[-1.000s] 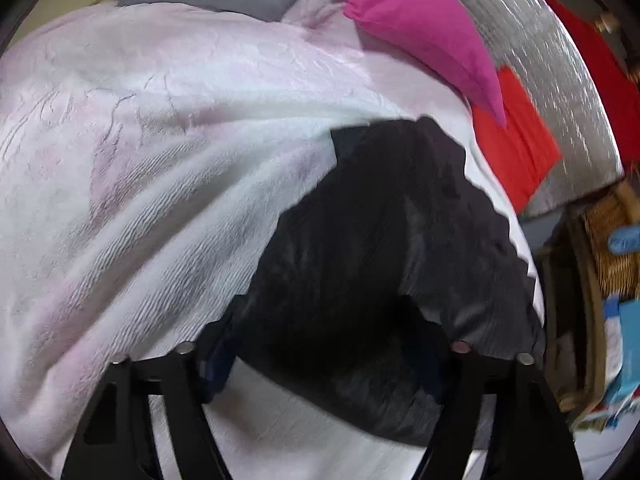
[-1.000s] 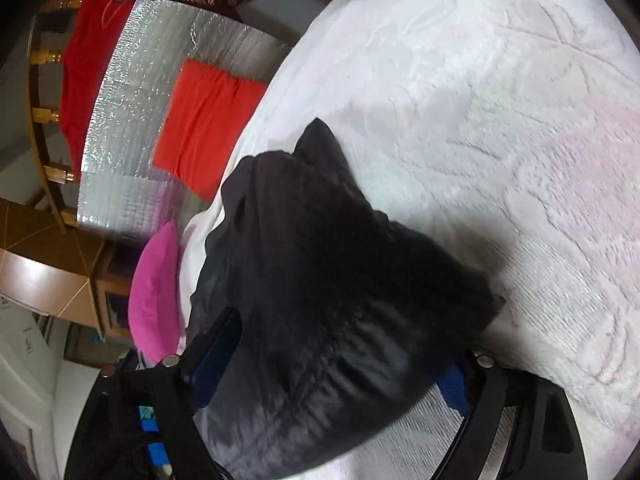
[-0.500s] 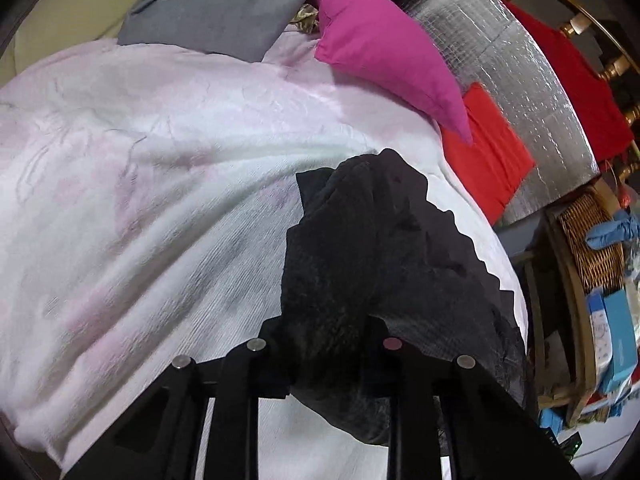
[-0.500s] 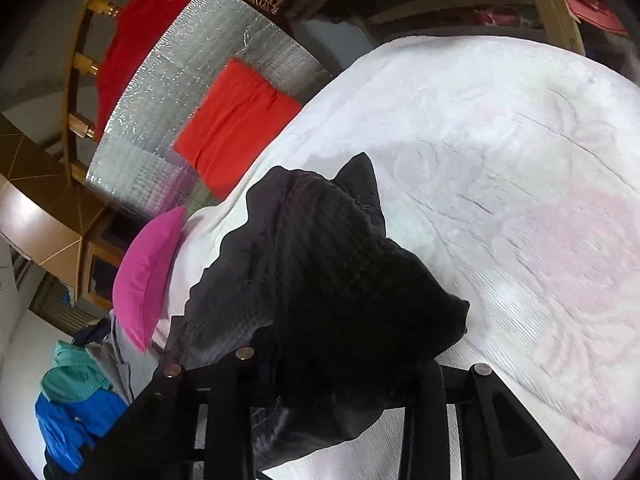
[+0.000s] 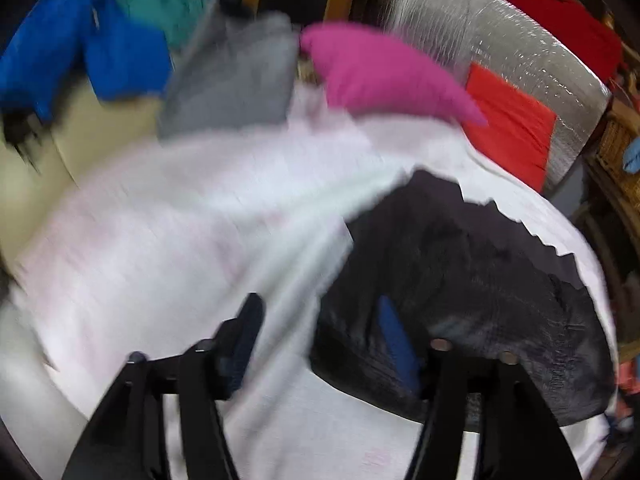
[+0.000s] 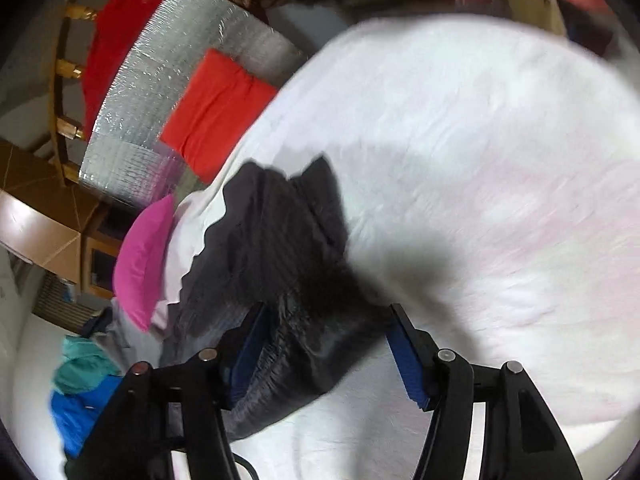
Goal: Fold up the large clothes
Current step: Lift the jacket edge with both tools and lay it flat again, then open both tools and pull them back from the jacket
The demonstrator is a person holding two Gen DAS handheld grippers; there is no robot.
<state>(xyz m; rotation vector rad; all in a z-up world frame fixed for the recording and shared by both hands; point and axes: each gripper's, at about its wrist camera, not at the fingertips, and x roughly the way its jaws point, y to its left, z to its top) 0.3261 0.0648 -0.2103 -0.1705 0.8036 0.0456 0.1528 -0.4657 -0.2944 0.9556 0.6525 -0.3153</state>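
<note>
Both grippers, left and right, have let go and now gape empty over the black garment bunched on the bed, so the loose fold could slump apart.

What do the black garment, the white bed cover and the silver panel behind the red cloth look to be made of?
Black garment: thin woven fabric, maybe synthetic, with fine crinkled ribbing and a faint sheen.
White bed cover: soft textured cloth, matte, with faint pink patterning; blur hides the weave.
Silver panel: reflective foil-like sheet, quilted or bubbled, glinting.
</note>
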